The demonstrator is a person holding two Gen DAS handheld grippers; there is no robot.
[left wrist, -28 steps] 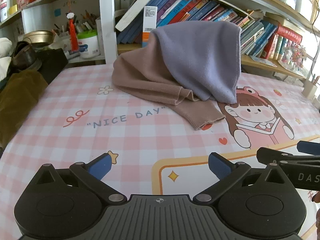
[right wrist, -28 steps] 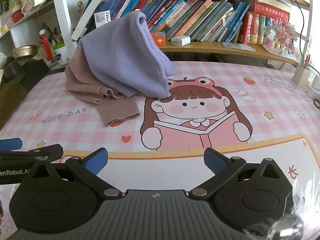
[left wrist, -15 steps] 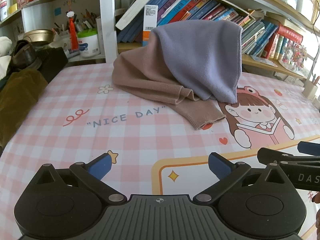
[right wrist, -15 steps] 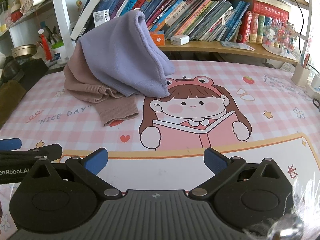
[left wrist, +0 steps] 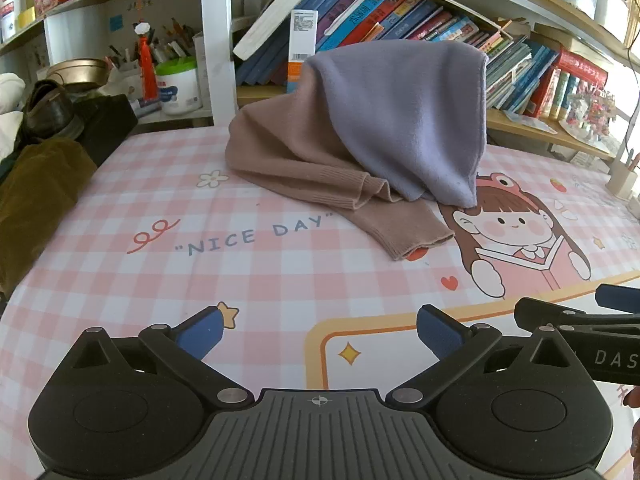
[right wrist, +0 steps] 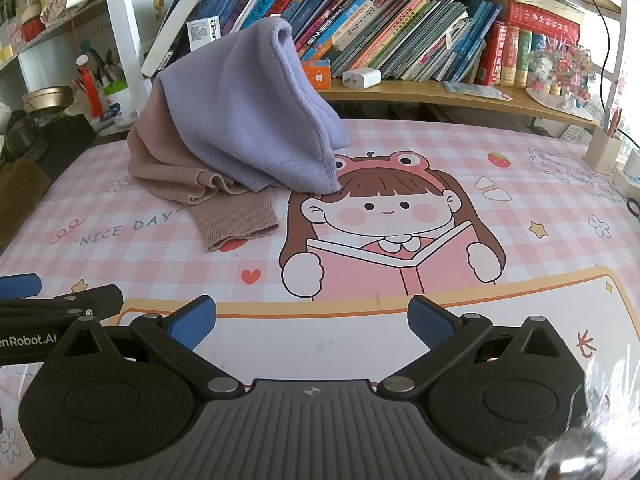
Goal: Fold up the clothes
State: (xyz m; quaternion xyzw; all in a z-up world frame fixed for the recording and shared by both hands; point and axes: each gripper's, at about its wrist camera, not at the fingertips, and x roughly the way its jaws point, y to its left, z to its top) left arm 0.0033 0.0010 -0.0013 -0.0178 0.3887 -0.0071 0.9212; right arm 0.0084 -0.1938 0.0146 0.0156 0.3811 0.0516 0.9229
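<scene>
Both the left gripper [left wrist: 318, 330] and right gripper [right wrist: 312, 320] hold their fingers wide apart, empty. Ahead, a purple garment [left wrist: 404, 120] hides much of the brown sweater [left wrist: 296, 152]; only the right view shows its folded edge.

The left gripper [left wrist: 320, 330] hovers spread wide over the pink checked tablecloth [left wrist: 280, 276]. Well ahead, a lilac garment [left wrist: 408, 120] drapes over a brown sweater [left wrist: 296, 156], perhaps propped on something hidden.
</scene>
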